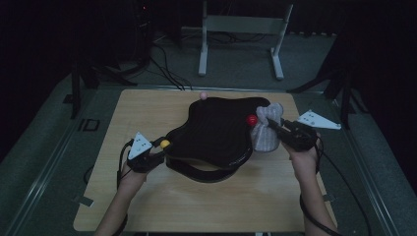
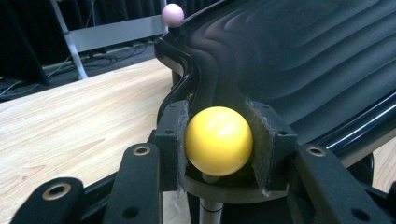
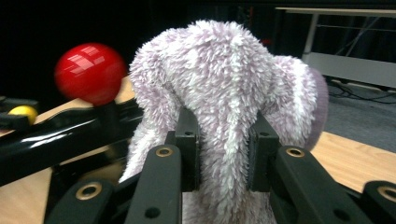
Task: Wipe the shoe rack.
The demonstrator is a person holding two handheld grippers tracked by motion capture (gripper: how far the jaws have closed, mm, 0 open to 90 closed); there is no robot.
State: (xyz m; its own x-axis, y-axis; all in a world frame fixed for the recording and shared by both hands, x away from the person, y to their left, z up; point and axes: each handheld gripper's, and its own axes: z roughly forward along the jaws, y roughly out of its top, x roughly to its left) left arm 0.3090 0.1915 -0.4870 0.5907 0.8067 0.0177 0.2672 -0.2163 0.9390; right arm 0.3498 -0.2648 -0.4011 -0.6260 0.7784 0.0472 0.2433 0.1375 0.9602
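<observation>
A black ridged, wavy-edged board [image 1: 216,132] stands on the wooden table, with ball knobs at its corners. My left gripper [image 1: 158,146] is shut on the yellow knob [image 1: 165,143] at the board's left corner; in the left gripper view the yellow knob [image 2: 218,141] sits pressed between both pads. My right gripper [image 1: 274,127] is shut on a fluffy pale-lilac sock [image 1: 266,131] at the board's right edge, beside the red knob [image 1: 252,120]. In the right gripper view the sock [image 3: 224,107] bunches between the pads, with the red knob [image 3: 89,73] to its left.
A pink knob [image 1: 203,95] marks the board's far corner, also pink knob [image 2: 173,15] in the left gripper view. The table [image 1: 147,113] has bare wood left of the board and along the near side. A white frame [image 1: 241,34] and cables lie on the floor beyond.
</observation>
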